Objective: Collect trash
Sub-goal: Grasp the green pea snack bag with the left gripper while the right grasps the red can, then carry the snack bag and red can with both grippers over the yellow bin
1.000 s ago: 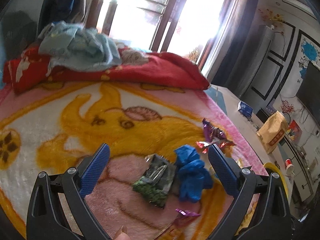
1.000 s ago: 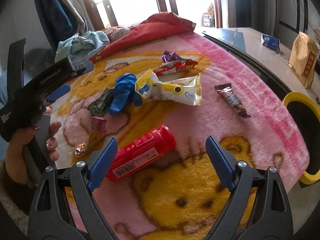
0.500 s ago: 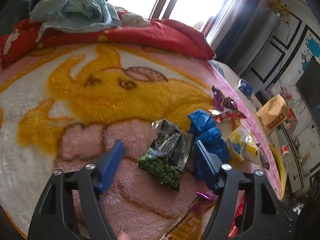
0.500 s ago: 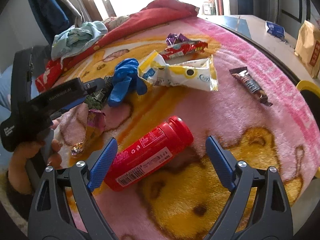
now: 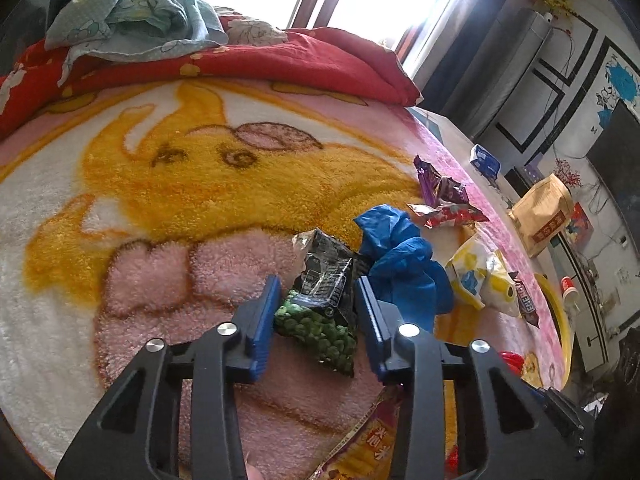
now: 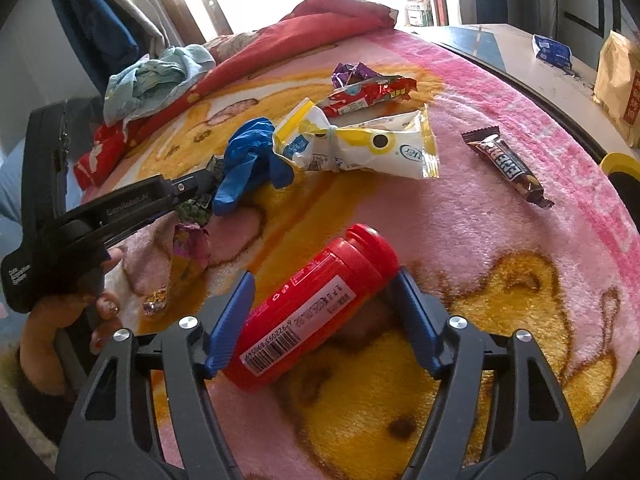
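Straddling a green pea snack packet [image 5: 320,308], the left claw [image 5: 316,308] has just been narrowing, and its blue pads now stand close on either side of the packet; whether they actually press on it cannot be told from the left wrist view. The packet lies on a pink and yellow plush blanket [image 5: 160,208] spread over a bed, with a crumpled blue glove [image 5: 400,264] just to its right.

The right claw [image 6: 320,300] has also just been narrowing around a red cylindrical bottle [image 6: 316,308] that lies on its side on the blanket (barcode end near, cap end far). The left pad touches the bottle's near end, while the right pad stands by the cap, where contact is unclear.

Farther off lie a yellow and white wrapper [image 6: 360,144], a red wrapper [image 6: 368,96] with a purple wrapper [image 6: 352,74] behind it, and a brown candy bar [image 6: 506,164] off to the right. Near the left claw's tips, seen from the right wrist view, a purple and gold wrapper [image 6: 188,256] rests on the blanket. A hand [image 6: 60,320] grips the left claw's handle at the left edge.
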`<state>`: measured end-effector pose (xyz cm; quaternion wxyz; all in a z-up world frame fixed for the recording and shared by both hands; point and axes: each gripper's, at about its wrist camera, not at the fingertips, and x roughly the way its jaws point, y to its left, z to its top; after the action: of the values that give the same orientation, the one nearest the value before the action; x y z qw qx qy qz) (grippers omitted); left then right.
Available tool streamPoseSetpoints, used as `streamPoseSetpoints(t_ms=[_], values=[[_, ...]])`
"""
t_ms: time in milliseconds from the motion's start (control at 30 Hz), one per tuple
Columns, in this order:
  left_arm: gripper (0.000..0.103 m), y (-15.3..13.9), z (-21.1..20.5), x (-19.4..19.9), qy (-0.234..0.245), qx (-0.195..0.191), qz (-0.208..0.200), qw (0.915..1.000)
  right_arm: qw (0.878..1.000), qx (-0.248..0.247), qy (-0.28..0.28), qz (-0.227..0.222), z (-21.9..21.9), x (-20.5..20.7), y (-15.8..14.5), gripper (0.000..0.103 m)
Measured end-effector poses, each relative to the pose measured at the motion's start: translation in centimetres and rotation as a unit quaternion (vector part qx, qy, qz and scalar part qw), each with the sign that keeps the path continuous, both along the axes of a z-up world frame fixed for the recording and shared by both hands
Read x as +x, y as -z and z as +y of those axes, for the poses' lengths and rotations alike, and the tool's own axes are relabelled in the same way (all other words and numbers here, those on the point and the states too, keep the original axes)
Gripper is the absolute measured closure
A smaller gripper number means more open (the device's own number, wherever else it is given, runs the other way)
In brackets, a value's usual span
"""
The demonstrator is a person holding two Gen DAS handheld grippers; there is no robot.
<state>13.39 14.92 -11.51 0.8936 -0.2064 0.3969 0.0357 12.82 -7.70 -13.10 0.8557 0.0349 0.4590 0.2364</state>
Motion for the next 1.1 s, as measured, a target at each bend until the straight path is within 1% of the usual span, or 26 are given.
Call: streamPoseSetpoints(t_ms=[67, 200, 267, 367, 467, 600, 733, 967, 1100], values=[[0.072, -0.1, 0.1, -0.1, 0.002, -0.002, -0.001, 1.0, 1.0, 0.003, 0.001, 0.001, -0.1, 0.0, -0.1, 0.047], [0.074, -0.5, 0.2, -0.4, 0.004, -0.002, -0.006, 1.0, 1.0, 0.006, -0.001, 0.003, -0.5, 0.2, -0.3, 0.056], [0.079, -0.8, 0.2, -0.6, 0.004, -0.001, -0.011, 0.9999, 1.0, 0.008, -0.003, 0.003, -0.7, 0.3, -0.4, 0.062], [0.079, -1.6, 0.2, -0.9, 0.001, 0.004, -0.024, 0.9997, 1.0, 0.01, -0.007, 0.004, -1.0, 0.4, -0.6, 0.069], [0.079, -2.5, 0.3, -1.2, 0.0, 0.005, -0.035, 0.9994, 1.0, 0.012, -0.009, 0.002, -1.2, 0.4, -1.0, 0.072], [0.079, -3.7, 0.0, -1.6, 0.001, 0.003, -0.051, 0.9987, 1.0, 0.016, -0.01, -0.007, -1.7, 0.4, -1.7, 0.074], [0.079, -4.8, -0.8, -1.8, 0.01, -0.001, -0.066, 0.9978, 0.999, 0.018, -0.006, -0.026, -2.4, 0.6, -2.9, 0.075], [0.079, -6.0, -2.6, -1.6, 0.033, -0.016, -0.08, 0.9961, 0.998, 0.027, 0.017, -0.046, -4.5, 1.6, -4.5, 0.076], [0.079, -6.5, -4.1, -1.5, 0.049, -0.015, -0.085, 0.995, 0.997, 0.032, 0.033, -0.055, -5.9, 2.0, -5.2, 0.076]])
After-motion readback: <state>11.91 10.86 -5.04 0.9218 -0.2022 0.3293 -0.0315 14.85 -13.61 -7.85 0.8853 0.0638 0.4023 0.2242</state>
